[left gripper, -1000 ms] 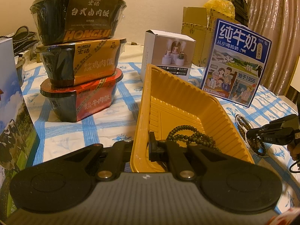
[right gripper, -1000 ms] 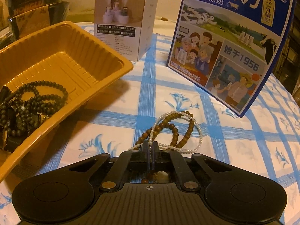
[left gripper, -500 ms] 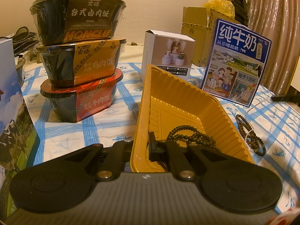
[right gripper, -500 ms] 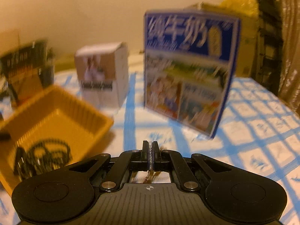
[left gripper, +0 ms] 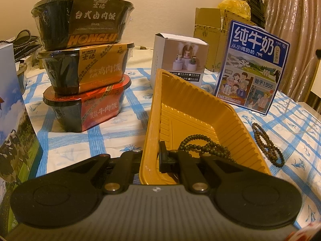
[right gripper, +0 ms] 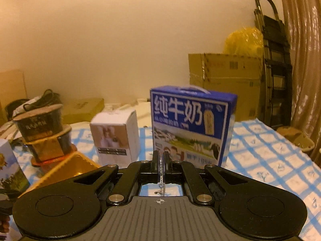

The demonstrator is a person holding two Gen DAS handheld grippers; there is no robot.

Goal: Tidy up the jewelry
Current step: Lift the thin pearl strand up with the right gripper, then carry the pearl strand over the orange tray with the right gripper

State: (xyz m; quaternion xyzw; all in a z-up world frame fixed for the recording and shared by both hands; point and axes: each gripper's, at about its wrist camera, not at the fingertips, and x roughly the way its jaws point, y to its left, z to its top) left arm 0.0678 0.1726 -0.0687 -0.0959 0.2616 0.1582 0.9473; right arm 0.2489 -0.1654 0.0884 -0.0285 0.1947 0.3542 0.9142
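Note:
My left gripper [left gripper: 152,153] is shut on the near left wall of the yellow ribbed tray [left gripper: 192,108], one finger outside the wall and one inside. A dark bead necklace [left gripper: 202,146] lies coiled in the tray's near end. A brown bead bracelet [left gripper: 267,146] lies on the checked cloth to the right of the tray. High above the table, my right gripper [right gripper: 161,157] is shut on a pearl strand [right gripper: 161,169], which shows between the pads and hangs below them. In the right wrist view the tray [right gripper: 66,167] lies low on the left.
Three stacked meal bowls [left gripper: 84,64] stand left of the tray. A white box [left gripper: 178,64] and a blue milk carton [left gripper: 252,68] stand behind it. A printed box [left gripper: 12,120] stands at the left edge. Cardboard boxes [right gripper: 224,76] stand at the back.
My right gripper has risen from the cloth with the pearl strand, leaving the brown bracelet behind, and has left the left wrist view. The left gripper and tray have not moved.

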